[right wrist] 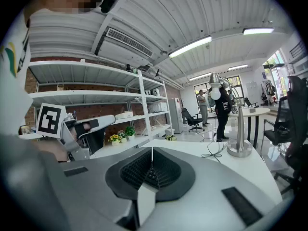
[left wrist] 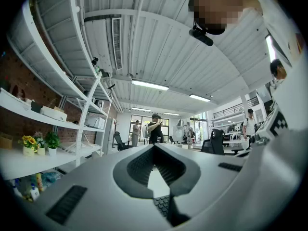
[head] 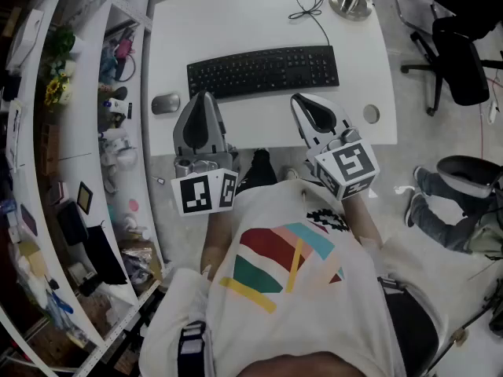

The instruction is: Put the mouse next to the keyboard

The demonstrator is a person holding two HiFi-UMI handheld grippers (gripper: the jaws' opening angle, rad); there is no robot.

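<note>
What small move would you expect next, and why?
Probably the left hand-held gripper should open and swing toward the small grey oval mouse. The mouse lies untouched on the white desk, apart from the black keyboard, and that gripper's jaws are together, holding nothing.

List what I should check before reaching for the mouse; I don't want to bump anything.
1. Mouse in view, on the table left of the keyboard: ok.
2. Space around the mouse free of clutter: ok.
3. Left gripper is the nearer one to the mouse: ok.
4. Left jaws open for a grasp: not ok; they are together, nothing between.
5. Right gripper shut and empty: ok.
6. Cable out of the way, behind the keyboard: ok.
</note>
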